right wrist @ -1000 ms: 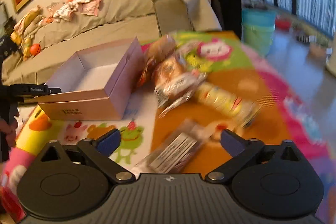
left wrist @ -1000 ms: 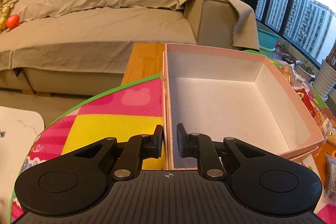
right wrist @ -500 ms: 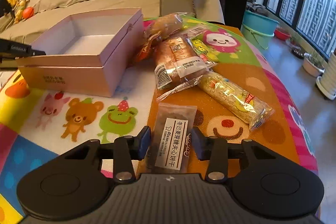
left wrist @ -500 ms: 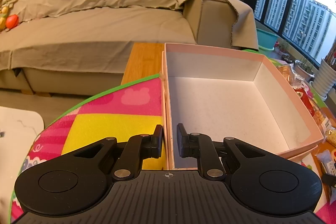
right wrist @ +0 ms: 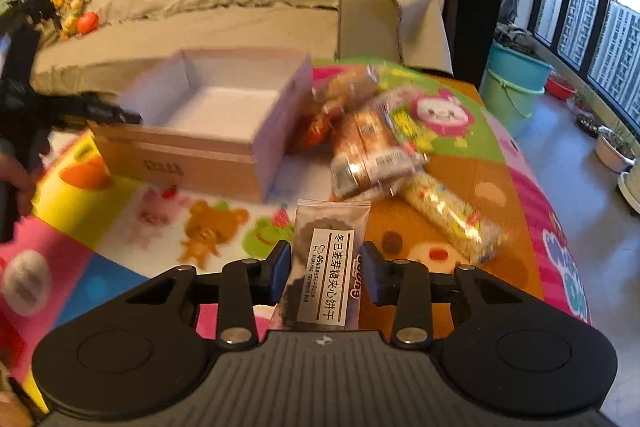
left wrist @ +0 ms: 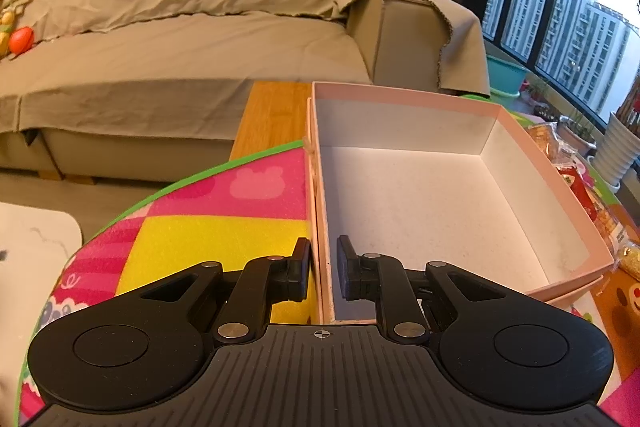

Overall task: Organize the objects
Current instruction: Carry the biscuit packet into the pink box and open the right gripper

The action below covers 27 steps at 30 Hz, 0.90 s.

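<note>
Gripping the near wall of the pink box [left wrist: 448, 211], the left tongs [left wrist: 323, 269] have one finger outside and one inside, closed narrow on the thin cardboard. The box stands open on the colourful mat [left wrist: 208, 227] that covers the table [left wrist: 276, 111], and nothing lies inside it. The right tongs [right wrist: 326, 269] hold a biscuit packet [right wrist: 330, 259] with a white label, pointing forward between the two fingers and lifted above the mat. Beside the box, on its right, a heap of snack bags [right wrist: 372, 139] lies on the mat, with a yellow snack bag [right wrist: 452, 219] at its near end. A sofa [left wrist: 200, 39] stands behind the table.
</note>
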Each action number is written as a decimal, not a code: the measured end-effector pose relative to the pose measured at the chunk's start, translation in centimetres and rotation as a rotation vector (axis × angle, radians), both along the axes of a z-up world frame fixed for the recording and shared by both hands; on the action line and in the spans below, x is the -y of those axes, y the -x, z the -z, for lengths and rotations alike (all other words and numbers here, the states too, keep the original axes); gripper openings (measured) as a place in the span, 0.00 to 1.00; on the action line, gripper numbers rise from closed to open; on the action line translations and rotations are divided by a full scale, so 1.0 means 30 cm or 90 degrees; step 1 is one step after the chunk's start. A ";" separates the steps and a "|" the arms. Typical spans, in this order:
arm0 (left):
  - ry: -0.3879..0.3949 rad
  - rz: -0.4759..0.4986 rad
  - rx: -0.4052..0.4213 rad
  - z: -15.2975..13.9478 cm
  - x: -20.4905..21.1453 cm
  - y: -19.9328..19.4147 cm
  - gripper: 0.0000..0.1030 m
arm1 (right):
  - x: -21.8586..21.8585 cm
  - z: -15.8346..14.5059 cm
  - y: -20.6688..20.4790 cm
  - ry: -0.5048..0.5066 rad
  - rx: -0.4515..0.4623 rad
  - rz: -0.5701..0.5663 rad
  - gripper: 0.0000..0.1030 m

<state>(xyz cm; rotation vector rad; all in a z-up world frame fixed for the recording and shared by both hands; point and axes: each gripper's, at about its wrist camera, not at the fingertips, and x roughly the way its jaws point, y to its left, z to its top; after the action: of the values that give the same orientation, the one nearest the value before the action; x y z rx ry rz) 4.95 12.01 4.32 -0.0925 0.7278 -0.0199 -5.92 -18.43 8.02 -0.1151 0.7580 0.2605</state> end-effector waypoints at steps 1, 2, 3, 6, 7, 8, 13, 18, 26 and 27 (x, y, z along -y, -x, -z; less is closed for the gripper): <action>-0.001 0.001 -0.001 -0.002 0.001 0.000 0.16 | -0.007 -0.032 0.002 -0.005 0.008 -0.006 0.36; -0.001 0.002 -0.003 -0.003 0.001 -0.001 0.16 | -0.016 -0.059 0.000 -0.007 0.017 -0.013 0.36; -0.002 0.003 -0.004 -0.003 0.002 0.000 0.16 | -0.030 -0.097 -0.005 -0.010 0.029 -0.024 0.36; -0.006 0.006 -0.005 -0.003 0.004 0.003 0.16 | -0.076 -0.204 -0.043 -0.033 0.054 -0.052 0.36; -0.008 0.007 -0.005 -0.003 0.004 0.004 0.16 | -0.094 -0.238 -0.062 -0.043 0.061 -0.061 0.36; -0.008 0.008 -0.006 -0.003 0.004 0.004 0.16 | -0.116 -0.273 -0.086 -0.054 0.071 -0.072 0.36; -0.009 0.013 -0.008 -0.001 0.000 0.005 0.14 | -0.266 -0.399 -0.224 -0.065 0.121 -0.114 0.37; 0.000 0.016 -0.017 0.001 -0.009 -0.001 0.14 | -0.400 -0.426 -0.418 -0.117 0.080 -0.138 0.43; -0.009 0.016 -0.024 -0.001 0.000 -0.002 0.13 | -0.417 -0.375 -0.488 -0.104 0.084 -0.141 0.63; -0.011 0.016 -0.025 -0.002 0.001 -0.003 0.13 | -0.394 -0.368 -0.474 -0.099 0.090 -0.135 0.65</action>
<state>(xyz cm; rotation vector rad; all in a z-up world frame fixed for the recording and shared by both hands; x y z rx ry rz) 5.03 11.96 4.38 -0.0673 0.7681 -0.0359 8.31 -6.63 19.05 -0.0657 0.5828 0.5062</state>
